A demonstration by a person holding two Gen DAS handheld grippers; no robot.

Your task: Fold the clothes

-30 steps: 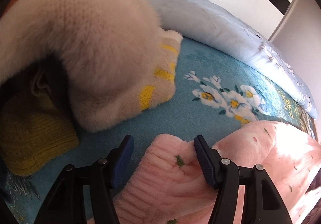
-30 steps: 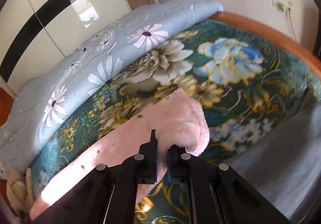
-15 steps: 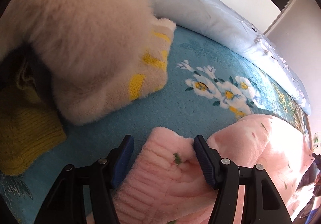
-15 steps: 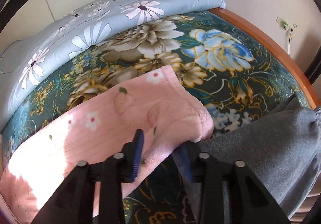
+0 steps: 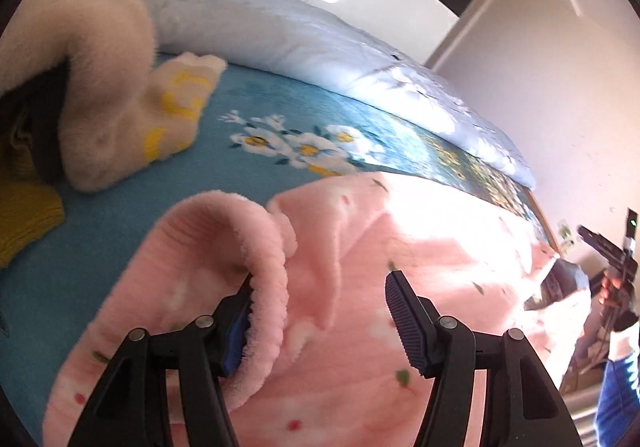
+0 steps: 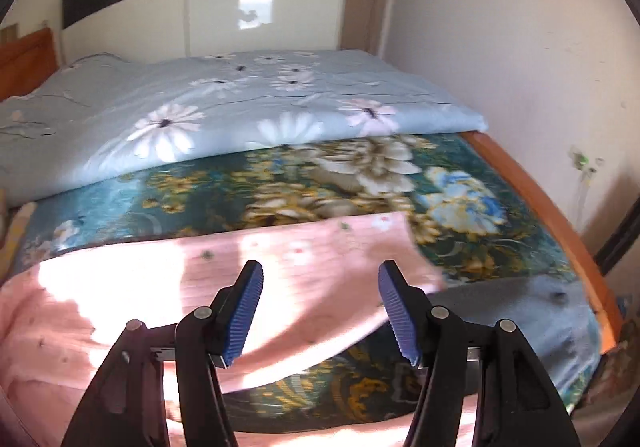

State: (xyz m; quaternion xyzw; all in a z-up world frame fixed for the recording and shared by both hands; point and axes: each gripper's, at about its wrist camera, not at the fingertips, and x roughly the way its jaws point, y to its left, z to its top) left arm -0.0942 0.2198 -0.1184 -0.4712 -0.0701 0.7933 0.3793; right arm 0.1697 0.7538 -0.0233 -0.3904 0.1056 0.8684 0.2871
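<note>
While the fuzzy pink garment (image 5: 360, 255) lies spread out on the flowery blue bed cover (image 5: 280, 119), the left gripper (image 5: 318, 311) sits low over one end of it with its jaws wide apart, and the ribbed pink cuff (image 5: 256, 247) is curled over the left finger so you can hardly see its blue pad. The right gripper (image 6: 320, 311) hangs above the other end of the pink garment (image 6: 200, 287) with its jaws open too, holding nothing. Past the cuff sit a cream fluffy garment (image 5: 100, 87) and a yellow knit (image 5: 24, 223), a pale blue quilt (image 6: 240, 103) lies folded behind the pink garment, and a gray cloth (image 6: 540, 311) rests beside it near the wooden bed edge (image 6: 560, 223).
</note>
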